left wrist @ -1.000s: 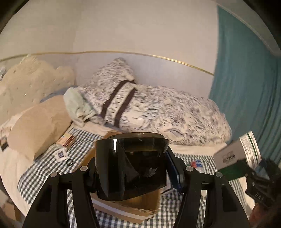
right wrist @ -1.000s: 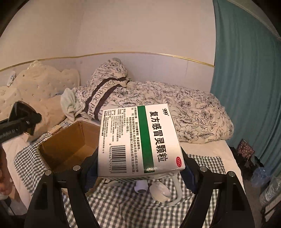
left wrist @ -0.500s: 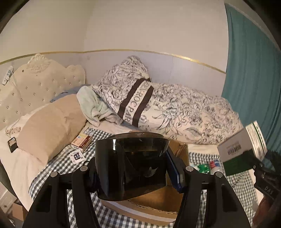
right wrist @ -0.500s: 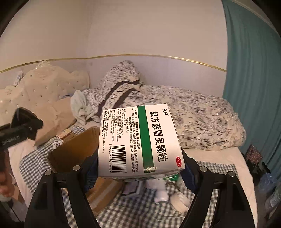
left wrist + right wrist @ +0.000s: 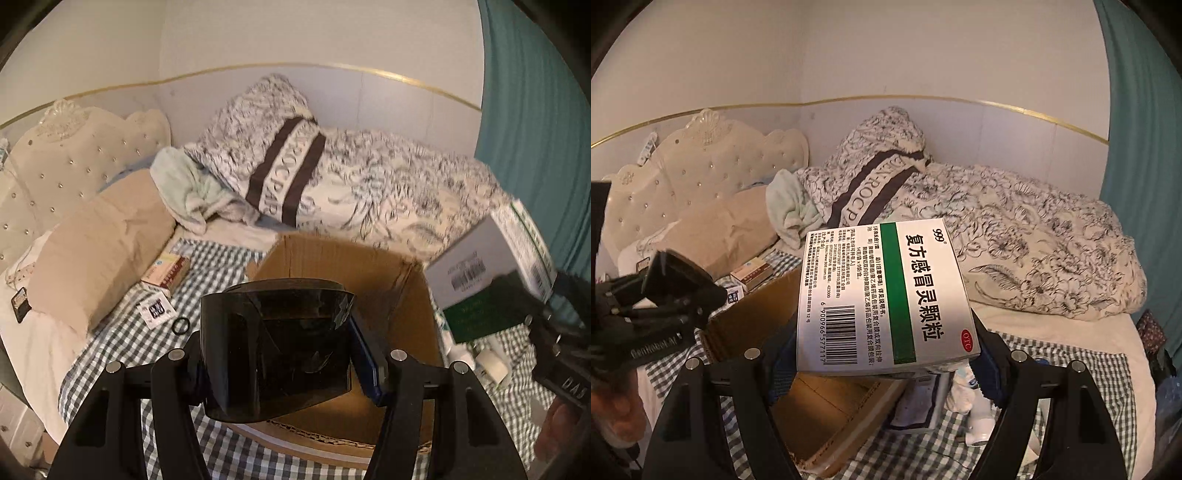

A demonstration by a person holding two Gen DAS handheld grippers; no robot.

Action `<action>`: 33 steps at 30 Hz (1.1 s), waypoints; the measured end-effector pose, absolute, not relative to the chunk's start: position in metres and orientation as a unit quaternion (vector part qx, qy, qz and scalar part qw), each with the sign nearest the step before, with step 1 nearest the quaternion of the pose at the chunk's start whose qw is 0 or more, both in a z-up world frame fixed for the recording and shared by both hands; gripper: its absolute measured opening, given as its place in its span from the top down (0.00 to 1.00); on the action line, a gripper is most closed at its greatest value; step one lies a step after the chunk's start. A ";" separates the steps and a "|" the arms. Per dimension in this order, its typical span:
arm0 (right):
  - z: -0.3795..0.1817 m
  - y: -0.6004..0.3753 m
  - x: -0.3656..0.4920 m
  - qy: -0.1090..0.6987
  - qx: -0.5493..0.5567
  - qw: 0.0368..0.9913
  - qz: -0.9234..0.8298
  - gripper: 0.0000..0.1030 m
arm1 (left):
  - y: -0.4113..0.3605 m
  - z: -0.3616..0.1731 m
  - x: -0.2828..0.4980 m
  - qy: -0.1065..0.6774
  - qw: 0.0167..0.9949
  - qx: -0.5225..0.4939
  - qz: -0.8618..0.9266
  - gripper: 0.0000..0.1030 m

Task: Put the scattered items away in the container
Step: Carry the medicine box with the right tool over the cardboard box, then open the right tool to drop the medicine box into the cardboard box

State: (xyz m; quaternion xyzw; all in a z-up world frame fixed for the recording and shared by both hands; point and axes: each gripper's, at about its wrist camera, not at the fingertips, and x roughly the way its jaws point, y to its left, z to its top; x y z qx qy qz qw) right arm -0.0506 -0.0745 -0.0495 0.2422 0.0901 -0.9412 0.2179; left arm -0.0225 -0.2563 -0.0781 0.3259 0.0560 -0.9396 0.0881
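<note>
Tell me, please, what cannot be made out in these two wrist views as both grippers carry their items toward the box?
- Floor of the cardboard box: left wrist view, hidden by the dark visor; right wrist view, by the medicine box.
- Items on the checked cloth: right wrist view, largely covered by the medicine box.
- Small sachet print: left wrist view, too small and blurred.

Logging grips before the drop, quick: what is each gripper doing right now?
Left gripper: closed on the dark tinted visor.
Right gripper: closed on the white and green medicine box.
</note>
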 end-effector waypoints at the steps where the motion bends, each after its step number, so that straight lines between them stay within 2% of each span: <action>1: -0.052 -0.076 -0.055 0.089 0.245 0.219 -0.940 0.24 | -0.256 -0.083 -0.026 0.054 0.088 0.332 -0.937 0.39; 14: -0.087 -0.111 -0.100 0.109 0.294 0.243 -0.918 0.24 | -0.264 -0.132 -0.064 0.056 0.076 0.409 -0.908 0.39; 19: -0.098 -0.129 -0.109 0.139 0.295 0.247 -0.912 0.24 | -0.266 -0.144 -0.074 0.057 0.073 0.424 -0.901 0.39; 33: -0.129 -0.146 -0.128 0.149 0.339 0.271 -0.888 0.24 | -0.268 -0.165 -0.089 0.057 0.081 0.450 -0.887 0.39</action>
